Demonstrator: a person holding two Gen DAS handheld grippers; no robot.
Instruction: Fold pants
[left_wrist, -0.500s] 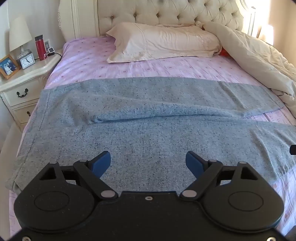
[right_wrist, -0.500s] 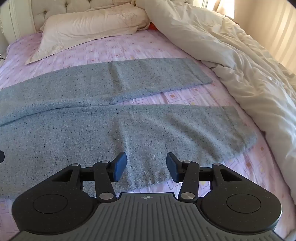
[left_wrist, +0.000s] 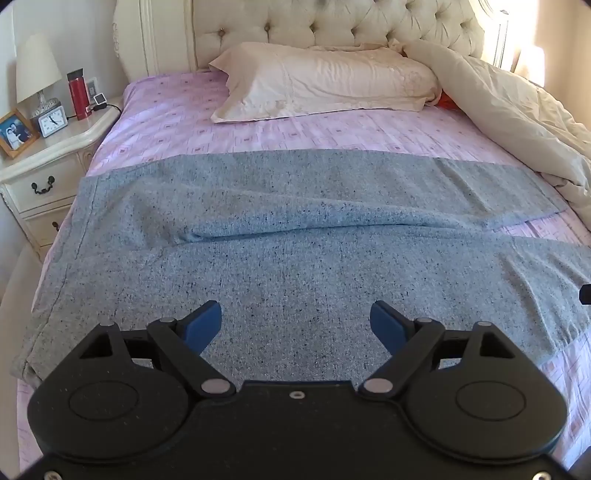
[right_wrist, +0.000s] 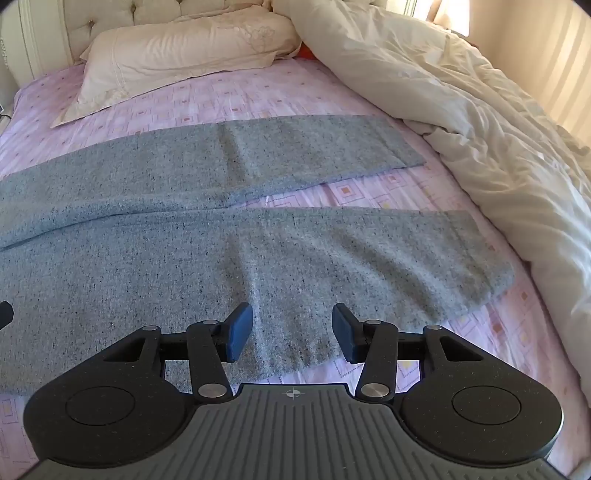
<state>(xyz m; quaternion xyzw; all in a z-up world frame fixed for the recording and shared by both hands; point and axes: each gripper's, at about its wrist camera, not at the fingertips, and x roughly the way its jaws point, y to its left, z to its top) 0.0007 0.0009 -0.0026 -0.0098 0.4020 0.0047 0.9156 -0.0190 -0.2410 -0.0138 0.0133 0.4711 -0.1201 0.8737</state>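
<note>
Grey speckled pants lie flat across the pink bed, waistband at the left, both legs reaching right. They also show in the right wrist view, with the leg hems at the right. My left gripper is open and empty, hovering above the near leg close to the waist end. My right gripper is open and empty above the near edge of the near leg, toward the hem end.
A cream pillow lies at the tufted headboard. A bunched cream duvet covers the bed's right side. A white nightstand with lamp, clock, photo frame and red bottle stands at the left.
Both grippers have shifted only slightly; the right gripper's jaws have opened wider. The pants have not moved.
</note>
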